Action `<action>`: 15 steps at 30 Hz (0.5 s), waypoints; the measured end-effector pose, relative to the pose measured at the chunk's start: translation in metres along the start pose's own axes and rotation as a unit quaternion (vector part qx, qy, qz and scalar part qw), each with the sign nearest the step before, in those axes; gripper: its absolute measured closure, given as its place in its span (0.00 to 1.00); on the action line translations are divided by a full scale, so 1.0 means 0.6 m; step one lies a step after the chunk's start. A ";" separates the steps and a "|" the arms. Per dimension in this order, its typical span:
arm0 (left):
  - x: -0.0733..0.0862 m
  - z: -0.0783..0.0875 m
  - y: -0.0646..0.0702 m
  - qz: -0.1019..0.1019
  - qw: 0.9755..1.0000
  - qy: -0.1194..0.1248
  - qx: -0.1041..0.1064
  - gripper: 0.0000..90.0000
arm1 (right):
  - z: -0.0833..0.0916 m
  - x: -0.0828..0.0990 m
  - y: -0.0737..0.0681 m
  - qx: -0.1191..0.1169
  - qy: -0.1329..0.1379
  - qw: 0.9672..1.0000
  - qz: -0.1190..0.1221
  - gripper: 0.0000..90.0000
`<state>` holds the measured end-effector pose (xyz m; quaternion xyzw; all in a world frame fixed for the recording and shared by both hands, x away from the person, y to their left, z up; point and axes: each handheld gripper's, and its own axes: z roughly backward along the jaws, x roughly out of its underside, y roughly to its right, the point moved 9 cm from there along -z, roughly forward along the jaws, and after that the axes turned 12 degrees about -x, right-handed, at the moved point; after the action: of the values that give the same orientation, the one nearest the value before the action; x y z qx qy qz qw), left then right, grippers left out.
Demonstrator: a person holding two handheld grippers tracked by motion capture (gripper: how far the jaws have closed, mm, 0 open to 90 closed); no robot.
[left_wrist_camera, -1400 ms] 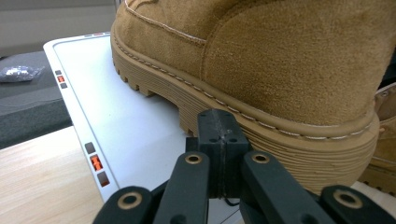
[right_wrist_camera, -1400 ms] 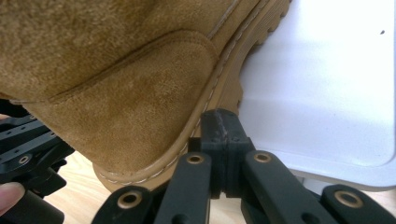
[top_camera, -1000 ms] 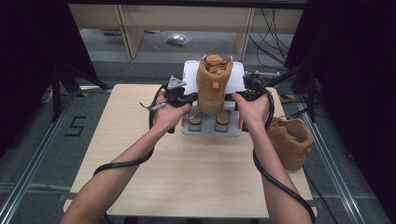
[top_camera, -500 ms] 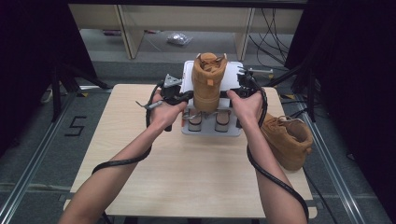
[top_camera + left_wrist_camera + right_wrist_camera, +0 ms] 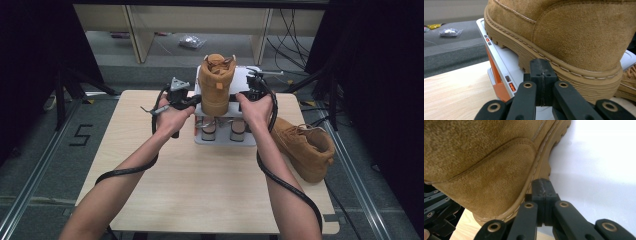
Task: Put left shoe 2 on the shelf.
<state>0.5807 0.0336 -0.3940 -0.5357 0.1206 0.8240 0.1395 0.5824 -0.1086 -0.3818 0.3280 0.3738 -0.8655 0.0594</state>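
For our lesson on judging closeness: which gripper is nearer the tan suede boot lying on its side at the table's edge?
Right. The right gripper is beside the stand, on the side of the lying tan suede boot; the left gripper is across the stand, farther away.

table: light wood table (image 5: 165, 195) in front of me, pale grain, rounded corners
on table, far middle: grey and white rack (image 5: 220, 139) with orange parts, standing flat on my table
on rack: tan suede boot (image 5: 216, 87) upright, sole against the white sloped plate
on table, my right: second tan boot (image 5: 305, 146) lying at the right edge, apart from the rack
near half: bare wood under my forearms
floor: grey floor (image 5: 40, 150) around my table
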 end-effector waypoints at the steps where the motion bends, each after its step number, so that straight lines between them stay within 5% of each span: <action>1: 0.000 0.000 0.000 -0.001 1.000 0.002 0.001 1.00 | 0.000 -0.001 0.003 0.002 -0.001 1.000 0.010 1.00; 3: 0.001 0.002 0.002 -0.002 1.000 0.007 0.007 1.00 | 0.000 -0.002 0.006 -0.010 0.005 1.000 0.023 1.00; 4: 0.000 0.005 0.000 -0.004 1.000 0.010 0.001 0.97 | 0.003 0.001 0.003 -0.013 0.005 1.000 -0.003 0.98; 8: -0.008 0.030 -0.004 -0.007 0.999 0.033 -0.007 0.63 | 0.021 0.004 0.016 0.003 0.020 1.000 0.007 0.91; 10: -0.011 0.047 0.004 -0.008 0.999 0.038 -0.003 0.51 | 0.036 0.005 0.026 0.008 0.031 0.999 0.035 0.88; 13: -0.011 0.061 0.030 -0.007 0.999 0.036 -0.002 0.38 | 0.052 0.014 0.036 0.016 0.030 0.998 0.043 0.85; 15: -0.007 0.062 0.048 -0.016 0.999 0.033 0.002 0.31 | 0.062 0.023 0.032 0.015 0.030 0.999 0.018 0.82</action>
<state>0.5401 0.0190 -0.3741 -0.5646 0.1180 0.8031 0.1494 0.5591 -0.1458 -0.3832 0.3614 0.3560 -0.8598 0.0589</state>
